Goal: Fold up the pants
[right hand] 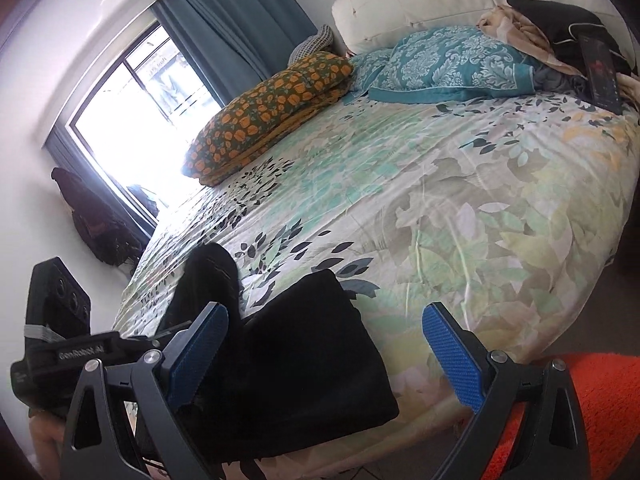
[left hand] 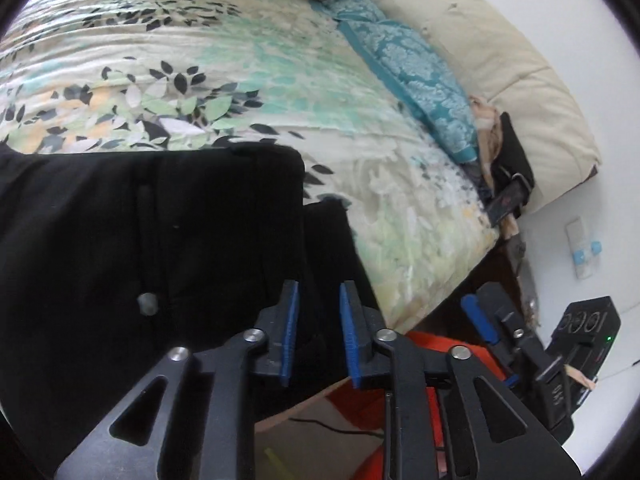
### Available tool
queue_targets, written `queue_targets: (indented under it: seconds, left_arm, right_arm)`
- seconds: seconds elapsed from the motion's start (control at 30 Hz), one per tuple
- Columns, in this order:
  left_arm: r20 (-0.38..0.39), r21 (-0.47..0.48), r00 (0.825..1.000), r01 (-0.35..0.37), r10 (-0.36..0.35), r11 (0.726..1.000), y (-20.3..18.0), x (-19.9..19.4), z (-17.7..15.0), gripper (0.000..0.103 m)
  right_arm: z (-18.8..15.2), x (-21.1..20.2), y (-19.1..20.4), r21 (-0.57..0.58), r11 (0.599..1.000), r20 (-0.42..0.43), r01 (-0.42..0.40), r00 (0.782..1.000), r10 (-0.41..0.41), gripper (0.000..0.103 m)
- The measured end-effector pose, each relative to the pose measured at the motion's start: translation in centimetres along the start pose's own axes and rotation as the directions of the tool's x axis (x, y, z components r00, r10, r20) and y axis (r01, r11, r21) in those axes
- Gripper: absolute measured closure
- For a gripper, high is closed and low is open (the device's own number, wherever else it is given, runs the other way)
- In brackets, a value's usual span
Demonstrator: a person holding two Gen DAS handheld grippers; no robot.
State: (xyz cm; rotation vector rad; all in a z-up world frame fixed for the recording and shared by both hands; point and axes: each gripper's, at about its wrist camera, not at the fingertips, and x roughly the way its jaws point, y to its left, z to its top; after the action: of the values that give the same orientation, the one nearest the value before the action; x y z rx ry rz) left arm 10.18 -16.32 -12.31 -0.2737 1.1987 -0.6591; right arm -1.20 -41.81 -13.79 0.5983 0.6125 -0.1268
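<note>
Item: black pants (left hand: 140, 240), lying partly folded at the near edge of the floral bedsheet (right hand: 460, 208).
Left gripper (left hand: 319, 334): jaws parted narrowly over the cloth, holding nothing.
Right gripper (right hand: 326, 354): jaws wide apart, empty, above the pants' near end.
Step, judged: between folds; next move calls for pinching an edge and carrying it across.
Obscured: black fabric hides seams and layers; waistband and leg ends indistinguishable; pants' left portion cut off.

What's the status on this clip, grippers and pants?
Left gripper part open, empty, over the pants. Right gripper wide open, empty. Pants black, partly folded, at the edge of the bed. Nothing on them.
</note>
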Motion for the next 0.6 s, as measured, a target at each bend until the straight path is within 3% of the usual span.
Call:
queue_targets:
  seconds: [0.03,0.1,0.13,0.2,0.27,0.33,0.37,0.47,0.53,0.6]
  left_arm:
    - [0.029,-0.021,0.999,0.016,-0.015,1.000,0.9,-1.2,-0.2,0.045]
    - [0.109,-0.040,0.994,0.014,-0.009,0.999,3.0,-4.6,-0.8,0.020]
    - [0.147,-0.043,0.989,-0.017,0.024,0.999,4.1,-6.4,-1.0,0.013]
    - [0.194,-0.057,0.977,-0.078,0.088,0.995,6.8,-9.7,-1.6,0.013]
    - [0.208,-0.107,0.968,-0.118,0.138,0.987,9.9,-12.2,-2.5,0.013]
    - [0.218,-0.158,0.961,-0.135,0.168,0.978,12.8,-14.2,-4.0,0.013]
    - [0.221,-0.179,0.958,-0.145,0.183,0.973,13.9,-14.7,-4.7,0.013]
    - [0.217,-0.229,0.951,-0.168,0.218,0.959,16.3,-15.1,-7.0,0.013]
    - [0.196,-0.255,0.951,-0.184,0.237,0.949,17.4,-14.4,-8.4,0.013]
    - [0.169,-0.273,0.954,-0.196,0.247,0.942,18.1,-13.5,-9.4,0.013]
  right_arm:
    - [0.1,0.0,-0.4,0.017,1.000,0.001,-0.001,1.000,0.001,0.005]
    - [0.1,0.1,-1.0,0.046,0.999,-0.010,-0.025,1.000,0.026,0.005]
    - [0.1,0.5,-1.0,0.051,0.997,-0.031,-0.055,0.998,0.057,0.005]
    - [-0.4,2.0,-0.1,0.034,0.988,-0.114,-0.150,0.982,0.153,0.005]
    - [-1.7,4.5,1.8,0.016,0.966,-0.252,-0.258,0.934,0.254,0.005]
    - [-3.0,6.5,3.5,0.005,0.953,-0.340,-0.304,0.896,0.287,0.005]
    - [-3.4,7.3,4.1,-0.004,0.950,-0.366,-0.311,0.885,0.288,0.006]
    - [-3.8,9.4,4.6,-0.029,0.968,-0.401,-0.248,0.890,0.216,0.006]
    - [-3.8,11.1,4.3,-0.004,0.975,-0.444,-0.223,0.874,0.199,0.006]
    - [-3.9,12.0,4.3,-0.006,0.974,-0.481,-0.226,0.854,0.195,0.013]
